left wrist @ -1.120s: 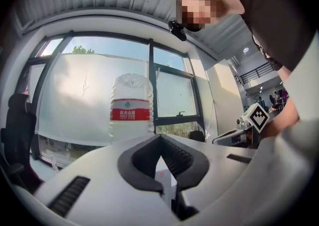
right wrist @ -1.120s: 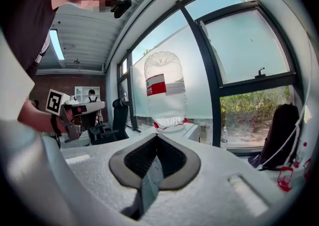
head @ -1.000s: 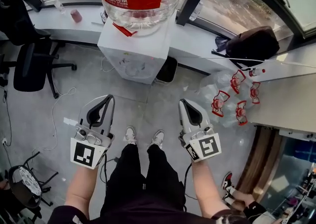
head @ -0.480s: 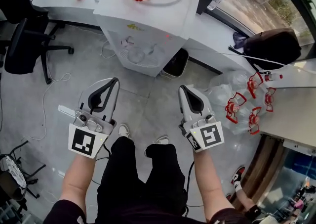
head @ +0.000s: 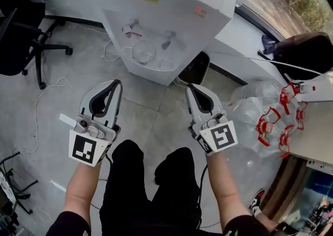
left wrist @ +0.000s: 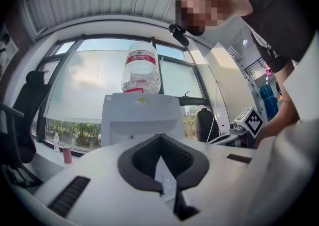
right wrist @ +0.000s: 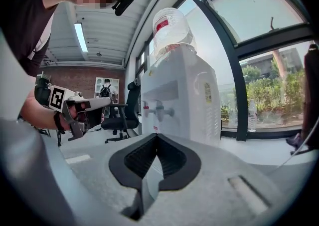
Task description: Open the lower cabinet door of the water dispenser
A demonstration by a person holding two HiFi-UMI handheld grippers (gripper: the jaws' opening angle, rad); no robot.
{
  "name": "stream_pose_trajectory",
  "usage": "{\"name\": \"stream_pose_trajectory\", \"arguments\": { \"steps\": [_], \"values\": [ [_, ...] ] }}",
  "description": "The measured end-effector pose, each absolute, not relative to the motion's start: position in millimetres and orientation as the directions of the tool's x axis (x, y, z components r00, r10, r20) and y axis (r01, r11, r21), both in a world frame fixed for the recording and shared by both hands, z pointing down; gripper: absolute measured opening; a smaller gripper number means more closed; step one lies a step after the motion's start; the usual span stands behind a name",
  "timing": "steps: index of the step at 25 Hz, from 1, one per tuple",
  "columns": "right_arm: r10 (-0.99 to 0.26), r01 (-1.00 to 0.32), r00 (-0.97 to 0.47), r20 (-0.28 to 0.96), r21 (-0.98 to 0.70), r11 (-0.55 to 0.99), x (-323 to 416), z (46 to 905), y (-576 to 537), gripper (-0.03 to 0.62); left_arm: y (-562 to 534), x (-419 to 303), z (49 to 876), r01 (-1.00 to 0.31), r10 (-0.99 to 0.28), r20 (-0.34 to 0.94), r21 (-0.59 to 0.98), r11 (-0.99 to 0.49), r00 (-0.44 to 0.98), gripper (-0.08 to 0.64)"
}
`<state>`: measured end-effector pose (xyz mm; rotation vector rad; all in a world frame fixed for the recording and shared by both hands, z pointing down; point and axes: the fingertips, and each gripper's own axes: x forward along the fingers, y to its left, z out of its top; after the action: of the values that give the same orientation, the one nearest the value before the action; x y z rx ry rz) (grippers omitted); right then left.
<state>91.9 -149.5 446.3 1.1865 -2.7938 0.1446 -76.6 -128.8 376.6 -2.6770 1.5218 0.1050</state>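
White water dispenser (head: 171, 0) stands upright on the grey floor (head: 78, 89), carrying an inverted clear bottle (left wrist: 141, 68) with a red label. Its front bears two taps (head: 130, 32) above a drip tray (head: 146, 57). The lower cabinet door (head: 165, 77) is too foreshortened to tell its state.

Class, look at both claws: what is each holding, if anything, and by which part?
Nothing is held. The left claw and the right claw are both shut and empty, apart from the water dispenser.

White water dispenser (head: 171, 21) (red-labelled bottle (left wrist: 141, 68)); black office chair (head: 18, 42).
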Motion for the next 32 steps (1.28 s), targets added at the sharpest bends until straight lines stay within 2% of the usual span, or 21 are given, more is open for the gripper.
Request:
{"name": "stream_pose_trajectory", "arguments": {
  "steps": [5,12,18,24,32],
  "values": [
    [-0.788,-0.788,-0.615,0.018,-0.048,0.614,109,500,-168,0.003,-146,-86,435,-0.861,-0.849,-0.146,-0.107,-0.497,0.508,0.008],
    [-0.736,-0.739,-0.671,-0.09,0.004,0.673,92,569,-174,0.004,-139,-87,534,-0.864,-0.849,-0.16,-0.099,-0.494,0.503,0.008],
    [-0.751,-0.753,-0.658,-0.05,0.045,0.656,94,622,-183,0.003,-141,-91,574,-0.863,-0.833,-0.223,-0.155,-0.481,0.505,0.008],
    [-0.77,-0.77,-0.637,0.025,0.032,0.638,101,652,-183,0.003,-134,-91,591,-0.86,-0.844,-0.169,-0.1,-0.5,0.51,0.008],
    [-0.775,-0.776,-0.63,0.043,0.0,0.631,108,673,-191,0.003,-130,-96,605,-0.866,-0.848,-0.178,-0.111,-0.487,0.499,0.008]
  ]
}}
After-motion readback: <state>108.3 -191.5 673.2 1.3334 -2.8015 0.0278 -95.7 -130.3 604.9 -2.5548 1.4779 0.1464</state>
